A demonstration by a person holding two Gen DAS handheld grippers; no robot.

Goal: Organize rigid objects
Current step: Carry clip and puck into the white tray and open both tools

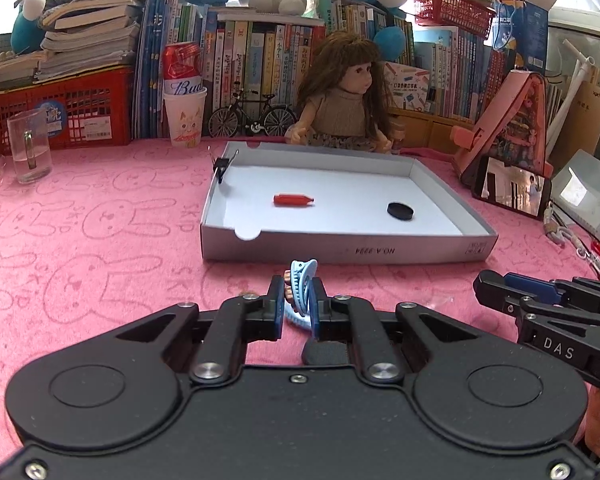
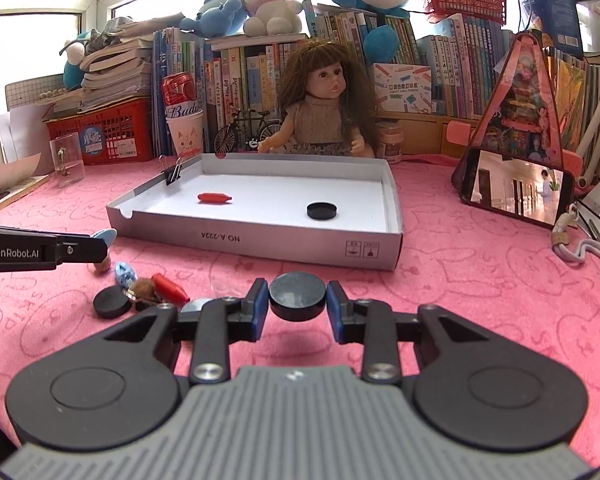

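A shallow white box lid [image 1: 340, 250] [image 2: 260, 242] lies on the pink cloth. It holds a red pen-like piece [image 1: 293, 199] [image 2: 215, 197] and a black disc [image 1: 400, 211] [image 2: 322, 211]; a black binder clip [image 1: 222, 166] [image 2: 173, 174] grips its left wall. My left gripper [image 1: 297, 298] is shut on a light blue hair claw clip [image 1: 303, 280] just before the box's near wall. My right gripper [image 2: 297, 300] is shut on a black disc [image 2: 297, 295], held above the cloth. A small pile lies at the left: black disc [image 2: 111, 303], red piece [image 2: 170, 287], blue piece [image 2: 123, 273].
A doll [image 1: 350, 96] sits behind the box, with a toy bicycle [image 1: 252, 118], paper cup with can [image 1: 184, 116] and book rows. A glass [image 1: 29, 146] stands at left. A phone [image 2: 516, 192] leans on a pink stand at right; a lanyard [image 2: 576, 246] lies near it.
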